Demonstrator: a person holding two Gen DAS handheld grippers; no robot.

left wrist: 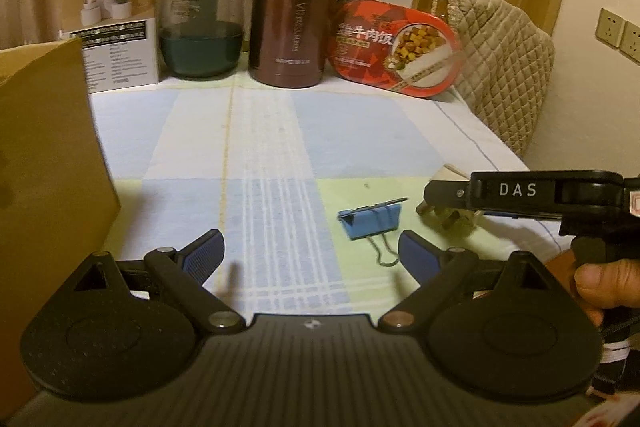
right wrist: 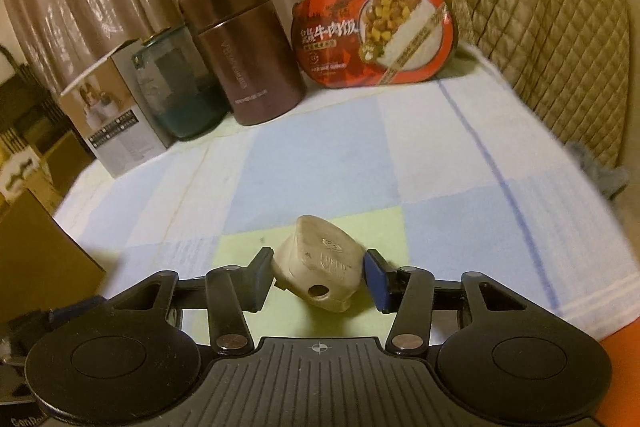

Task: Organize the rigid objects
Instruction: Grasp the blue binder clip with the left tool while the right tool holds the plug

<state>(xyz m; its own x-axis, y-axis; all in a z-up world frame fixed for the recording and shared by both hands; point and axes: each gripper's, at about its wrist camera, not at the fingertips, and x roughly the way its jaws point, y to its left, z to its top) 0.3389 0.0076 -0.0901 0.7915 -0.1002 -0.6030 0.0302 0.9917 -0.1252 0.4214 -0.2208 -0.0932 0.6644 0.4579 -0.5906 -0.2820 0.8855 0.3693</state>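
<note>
A beige wall plug (right wrist: 316,267) sits between the blue pads of my right gripper (right wrist: 318,277), which is shut on it just above the checked cloth. In the left wrist view the plug's brass prongs (left wrist: 446,217) show under the right gripper (left wrist: 436,193). A blue binder clip (left wrist: 370,221) lies on the cloth, just ahead and right of my left gripper (left wrist: 310,255), which is open and empty.
A cardboard box (left wrist: 44,167) stands close on the left. Along the back stand a white product box (left wrist: 116,23), a green-based glass jar (left wrist: 202,19), a brown thermos (left wrist: 294,15) and a red meal tray (left wrist: 394,45). A quilted chair (left wrist: 504,67) is at the right.
</note>
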